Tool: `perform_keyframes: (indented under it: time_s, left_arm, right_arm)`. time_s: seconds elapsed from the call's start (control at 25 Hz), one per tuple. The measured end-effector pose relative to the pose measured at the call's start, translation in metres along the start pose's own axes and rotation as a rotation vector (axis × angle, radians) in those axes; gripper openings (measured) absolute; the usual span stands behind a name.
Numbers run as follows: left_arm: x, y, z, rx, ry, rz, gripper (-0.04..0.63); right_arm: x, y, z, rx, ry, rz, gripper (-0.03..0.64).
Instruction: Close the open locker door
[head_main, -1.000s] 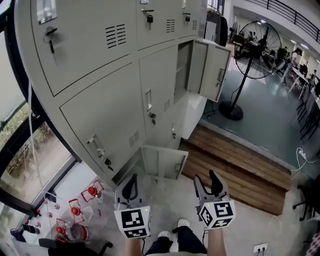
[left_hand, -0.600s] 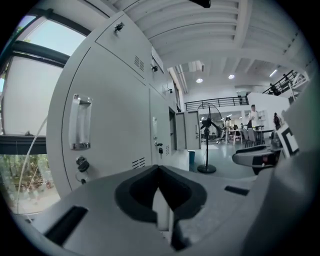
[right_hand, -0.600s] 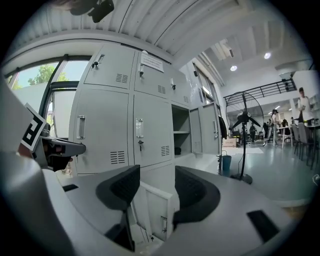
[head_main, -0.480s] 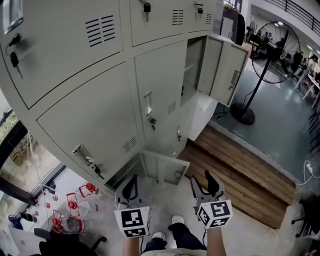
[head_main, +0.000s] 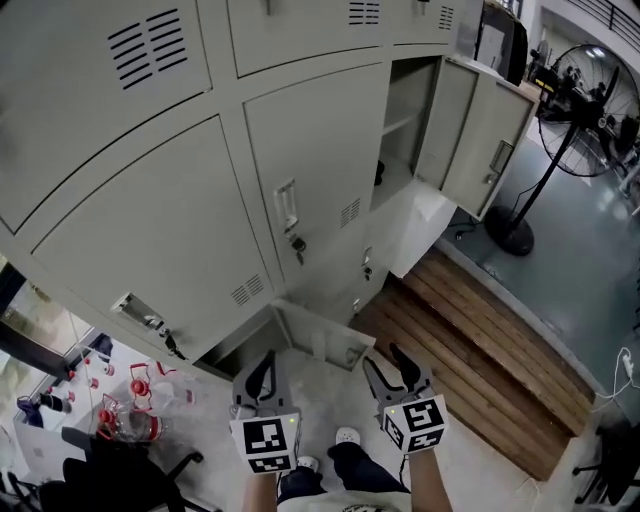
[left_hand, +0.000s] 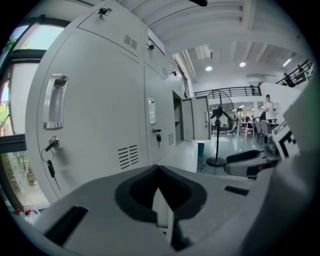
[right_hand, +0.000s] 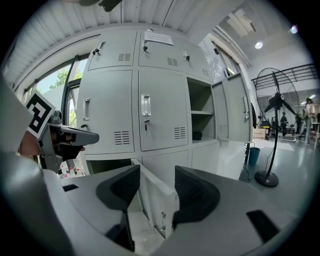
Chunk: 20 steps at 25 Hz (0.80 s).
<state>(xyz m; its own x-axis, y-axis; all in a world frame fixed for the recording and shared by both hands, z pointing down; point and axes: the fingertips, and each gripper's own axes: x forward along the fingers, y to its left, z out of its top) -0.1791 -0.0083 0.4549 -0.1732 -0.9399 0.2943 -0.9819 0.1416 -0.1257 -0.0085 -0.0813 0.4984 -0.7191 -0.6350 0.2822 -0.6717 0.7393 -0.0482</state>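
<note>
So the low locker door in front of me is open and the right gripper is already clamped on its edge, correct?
Not clamped. The low locker door is open, but the right gripper has its fingers apart and hangs short of the door, touching nothing. The head view and the right gripper view both show this.

The lockers (head_main: 250, 150) run off my head view's top edge; the dark lump (right_hand: 197, 135) inside the upper open locker (right_hand: 202, 125) is too small for me to name.
</note>
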Motion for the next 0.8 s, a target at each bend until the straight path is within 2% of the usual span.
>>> perform_keyframes:
  time_s: [0.8]
  left_arm:
    - [0.023, 0.006, -0.033, -0.029, 0.108, 0.136, -0.002]
  right_arm:
    - [0.058, -0.018, -0.062, -0.016, 0.167, 0.184, 0.227]
